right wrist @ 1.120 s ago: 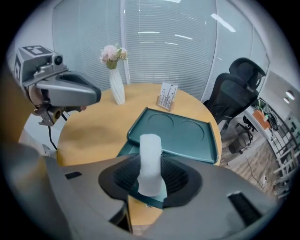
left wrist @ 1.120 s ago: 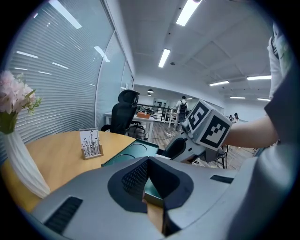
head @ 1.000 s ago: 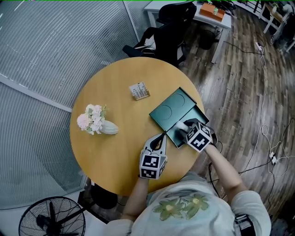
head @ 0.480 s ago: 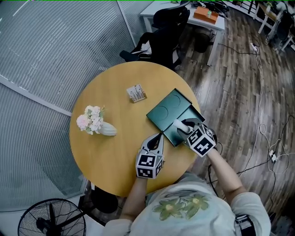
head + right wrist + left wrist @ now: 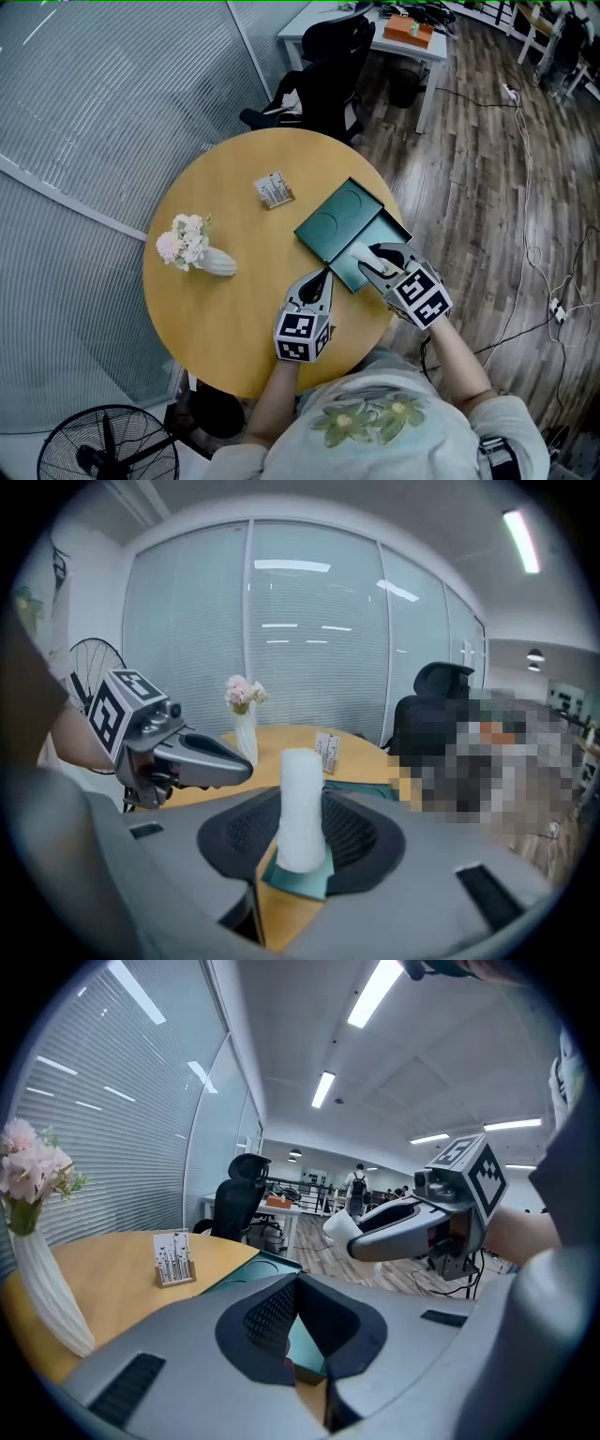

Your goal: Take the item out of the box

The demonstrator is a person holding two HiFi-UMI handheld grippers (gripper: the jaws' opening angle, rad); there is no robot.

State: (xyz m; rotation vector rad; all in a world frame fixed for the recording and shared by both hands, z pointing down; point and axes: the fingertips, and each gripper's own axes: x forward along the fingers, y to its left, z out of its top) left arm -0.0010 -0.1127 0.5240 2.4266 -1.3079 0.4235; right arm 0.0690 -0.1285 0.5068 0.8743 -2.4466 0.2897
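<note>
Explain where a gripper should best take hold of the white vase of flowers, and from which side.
Probably the vase by its white body, below the flowers, coming in level from the side. It stands upright and slim on the table, so jaws can span it, while the blooms cover its top and block a descent from above.

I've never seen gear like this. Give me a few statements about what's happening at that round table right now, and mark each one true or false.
1. The right claw grips a white cylinder. True.
2. The green box is closed. False: it stands open, with its lid laid back.
3. A vase of pink flowers stands on the round table. True.
4. The white cylinder rests on the box's floor. False: the claw holds it up in the air.
</note>
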